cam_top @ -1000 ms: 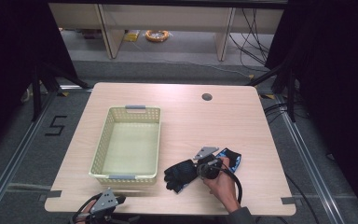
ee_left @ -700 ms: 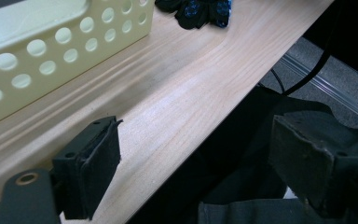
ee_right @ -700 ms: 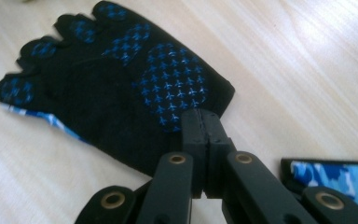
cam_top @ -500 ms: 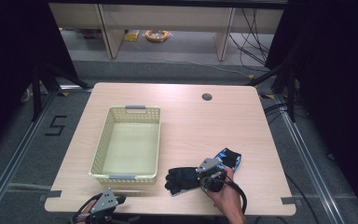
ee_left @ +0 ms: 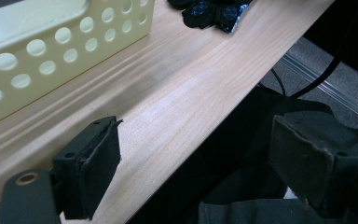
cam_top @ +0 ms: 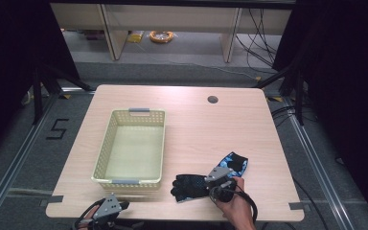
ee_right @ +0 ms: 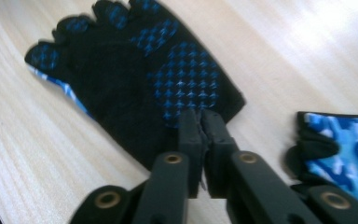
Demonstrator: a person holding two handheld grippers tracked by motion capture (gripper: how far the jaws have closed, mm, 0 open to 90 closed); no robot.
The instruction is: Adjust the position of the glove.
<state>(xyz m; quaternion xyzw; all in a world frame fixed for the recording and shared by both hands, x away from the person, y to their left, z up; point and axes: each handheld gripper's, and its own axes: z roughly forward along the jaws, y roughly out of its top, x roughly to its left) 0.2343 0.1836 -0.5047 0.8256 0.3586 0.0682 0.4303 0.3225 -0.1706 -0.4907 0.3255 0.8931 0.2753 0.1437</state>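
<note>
A black glove with blue grip dots [ee_right: 135, 70] lies palm up near the table's front edge [cam_top: 189, 187]. My right gripper [ee_right: 199, 116] is shut on its cuff edge, held by a hand at the front right [cam_top: 210, 184]. A second glove [ee_right: 340, 144], blue camouflage, lies just right of it, partly under the gripper [cam_top: 234, 163]. My left gripper [ee_left: 200, 140] is open and holds nothing; it hovers over the table's front edge, left of the gloves [cam_top: 115, 206].
A pale yellow perforated basket [cam_top: 104, 148] stands empty on the left half of the wooden table [cam_top: 211, 129], its wall close ahead of my left gripper [ee_left: 51, 46]. A round cable hole [cam_top: 212, 99] sits at the back. Dark floor and cables lie beyond the table edge.
My right gripper has drawn back toward the front edge, and the black glove has slid a little that way with it. The left gripper has stayed put.
</note>
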